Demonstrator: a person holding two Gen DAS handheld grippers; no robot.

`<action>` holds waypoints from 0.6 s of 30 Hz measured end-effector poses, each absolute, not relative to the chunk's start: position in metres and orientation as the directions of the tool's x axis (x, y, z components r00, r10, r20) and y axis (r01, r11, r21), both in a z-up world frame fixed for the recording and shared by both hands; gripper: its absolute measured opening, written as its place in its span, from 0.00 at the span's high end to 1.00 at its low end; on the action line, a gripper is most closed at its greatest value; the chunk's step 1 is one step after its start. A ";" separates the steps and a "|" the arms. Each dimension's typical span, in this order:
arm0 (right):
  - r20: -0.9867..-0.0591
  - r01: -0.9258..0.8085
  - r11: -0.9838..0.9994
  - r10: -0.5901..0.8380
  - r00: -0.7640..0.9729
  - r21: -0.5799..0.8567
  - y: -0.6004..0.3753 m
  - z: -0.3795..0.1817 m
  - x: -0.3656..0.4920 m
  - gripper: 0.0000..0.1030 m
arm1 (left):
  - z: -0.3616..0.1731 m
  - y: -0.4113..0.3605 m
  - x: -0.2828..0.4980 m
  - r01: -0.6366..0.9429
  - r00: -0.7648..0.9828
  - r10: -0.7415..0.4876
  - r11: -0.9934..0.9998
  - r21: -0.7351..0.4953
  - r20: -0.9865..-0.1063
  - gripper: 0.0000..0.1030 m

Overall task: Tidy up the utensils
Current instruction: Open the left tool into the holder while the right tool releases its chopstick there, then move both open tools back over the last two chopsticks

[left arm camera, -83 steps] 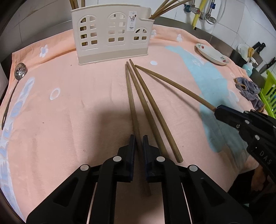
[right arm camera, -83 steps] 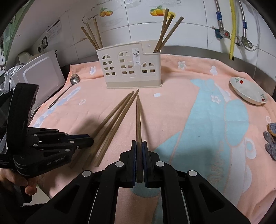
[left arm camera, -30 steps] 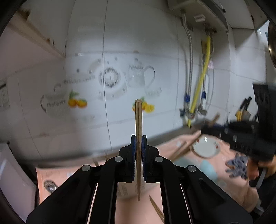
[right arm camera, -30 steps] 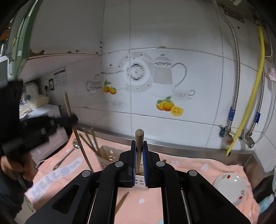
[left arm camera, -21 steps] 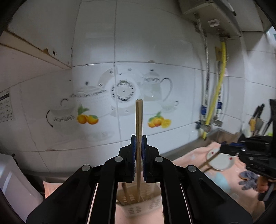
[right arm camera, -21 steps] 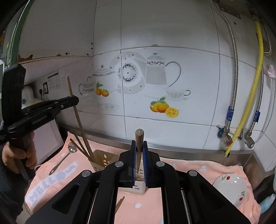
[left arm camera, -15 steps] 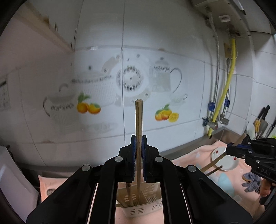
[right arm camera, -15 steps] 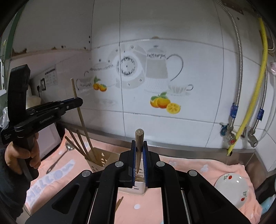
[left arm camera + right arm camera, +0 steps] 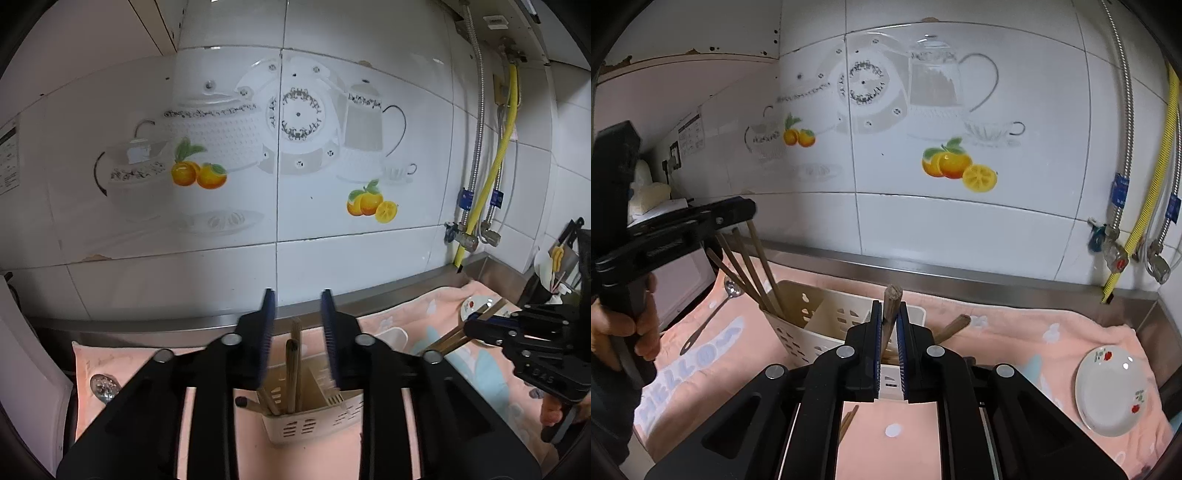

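left tool [image 9: 297, 321]: my fingers spread wide, nothing between them. It hangs right over the left end of the utensil holder [image 9: 310, 421].
left-end chopsticks [image 9: 293, 369]: several stand in that compartment, leaning a bit, free of my pads.
right tool [image 9: 887, 334]: pads nearly together around one chopstick [image 9: 891, 310]. Looks pinched, gap is very small. Its top pokes above the pads and the shaft runs down toward the holder's right end. Tip is hidden behind the tool, so I can't tell how deep it sits.
step in hand: my read is the right chopstick is about to be dropped into the right compartment.
how to do it well: keep the stick near vertical, get the tip below the rim before opening, open slowly so it slides and doesn't bounce out. Watch the other chopstick [image 9: 951, 326] leaning at that end.
left next: lift straight up so I don't snag the standing sticks.
leftover: one more chopstick [image 9: 847, 421] lies on the cloth in front of the holder, partly hidden.
surface: desk covered by a peach towel [image 9: 1015, 332] with blue print. A ladle [image 9: 713, 314] lies left of the holder, a small plate [image 9: 1112, 387] well off to the right.
room: white tiled wall [image 9: 960, 229] with teapot and orange decals, yellow hose [image 9: 1145, 192] and valves at right.
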State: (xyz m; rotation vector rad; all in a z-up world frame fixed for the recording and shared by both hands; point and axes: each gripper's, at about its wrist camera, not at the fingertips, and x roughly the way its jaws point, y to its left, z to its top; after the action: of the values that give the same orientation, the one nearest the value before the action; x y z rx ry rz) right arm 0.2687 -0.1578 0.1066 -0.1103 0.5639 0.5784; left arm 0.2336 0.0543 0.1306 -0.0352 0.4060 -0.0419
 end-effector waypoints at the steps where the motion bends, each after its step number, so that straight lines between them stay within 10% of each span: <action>1: -0.530 -0.539 0.840 0.484 0.697 0.058 -0.160 0.107 0.267 0.90 | 0.132 0.054 0.230 0.031 0.921 -0.044 0.999 -0.040 -0.388 0.63; 18: -0.527 -0.529 0.848 0.456 0.717 0.014 -0.182 0.063 0.159 0.65 | 0.108 0.055 0.149 -0.034 0.932 0.012 0.998 -0.053 -0.361 0.08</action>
State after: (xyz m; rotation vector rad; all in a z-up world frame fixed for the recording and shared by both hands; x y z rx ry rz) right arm 0.1591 -0.1823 0.0633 -0.1418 0.5440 0.5469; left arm 0.1495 0.0555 0.1084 -0.0587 0.3691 0.0236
